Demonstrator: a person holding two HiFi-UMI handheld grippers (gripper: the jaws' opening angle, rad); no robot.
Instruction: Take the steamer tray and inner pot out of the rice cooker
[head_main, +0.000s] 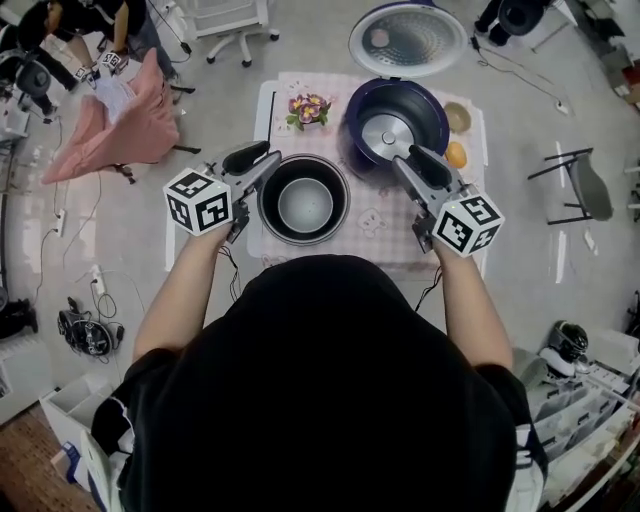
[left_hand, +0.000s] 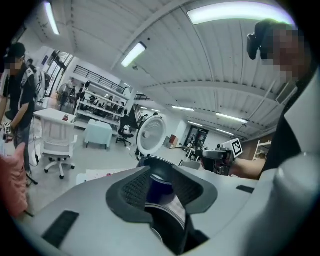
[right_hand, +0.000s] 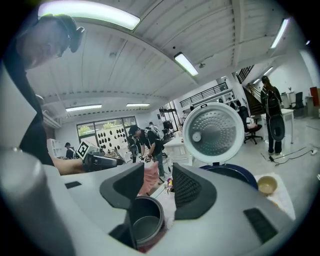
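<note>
We judge the lifting mostly done. The rice cooker (head_main: 425, 105) stands open at the upper right of the table (head_main: 372, 245), its lid (head_main: 408, 38) tipped back. The inner pot (head_main: 305, 200) is out of it and sits on the cloth at frame centre, just beside the cooker's left flank.

What the step calls for now is a clean release. The left gripper (head_main: 266, 160) hangs at the pot's upper-left rim with its jaws apart; its own view shows the rim (left_hand: 170, 215) curving below the gap, not pinched. It should draw straight up and away so the pads do not catch the rim and drag the pot. The right gripper (head_main: 405, 158), jaws also apart and empty, hovers over the cooker's near edge, and its view looks down into the pot (right_hand: 145, 222).

We cannot place the steamer tray. A silver disc (head_main: 385, 135) lies inside the cooker, but we cannot tell whether it is the tray or the heating plate. The person's head and shoulders cut off the table's near edge.
</note>
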